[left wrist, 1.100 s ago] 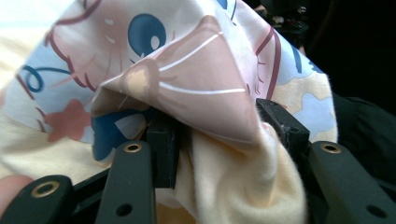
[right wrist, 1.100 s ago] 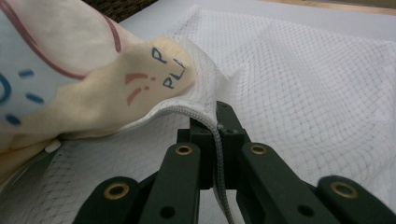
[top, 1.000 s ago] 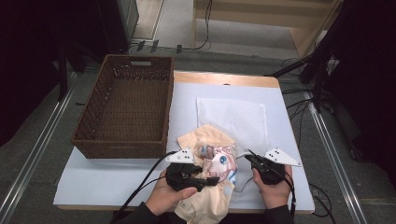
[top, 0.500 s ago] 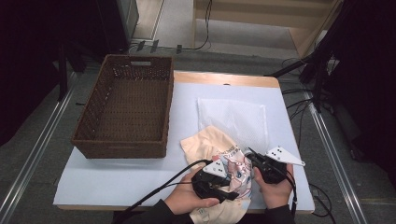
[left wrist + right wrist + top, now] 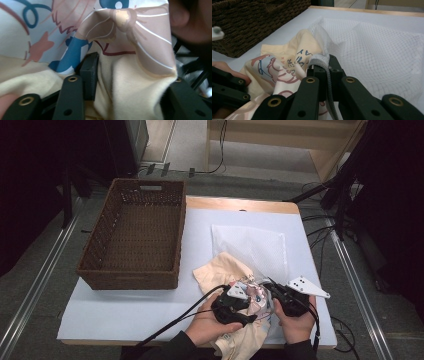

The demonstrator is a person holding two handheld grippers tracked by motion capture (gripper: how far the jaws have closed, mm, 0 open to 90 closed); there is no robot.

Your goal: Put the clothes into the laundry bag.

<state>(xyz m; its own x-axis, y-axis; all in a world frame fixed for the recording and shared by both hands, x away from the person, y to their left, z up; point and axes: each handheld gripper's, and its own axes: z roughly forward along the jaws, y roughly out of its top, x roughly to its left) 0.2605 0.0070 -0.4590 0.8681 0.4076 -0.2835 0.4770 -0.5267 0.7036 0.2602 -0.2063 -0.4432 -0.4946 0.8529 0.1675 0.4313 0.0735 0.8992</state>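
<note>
Your right gripper (image 5: 325,72) pinches the mesh bag (image 5: 250,247); left gripper (image 5: 235,307), jaws just widening, straddles the shirt (image 5: 130,82), hiding its pads; basket (image 5: 135,235) at ten o'clock

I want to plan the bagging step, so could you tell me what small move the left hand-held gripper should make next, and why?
Probably close the left hand-held gripper on the cream printed garment and push it toward the white mesh bag. Its jaws have just been opening with cloth between them, while the right hand-held gripper is shut on the bag's grey edge.
</note>
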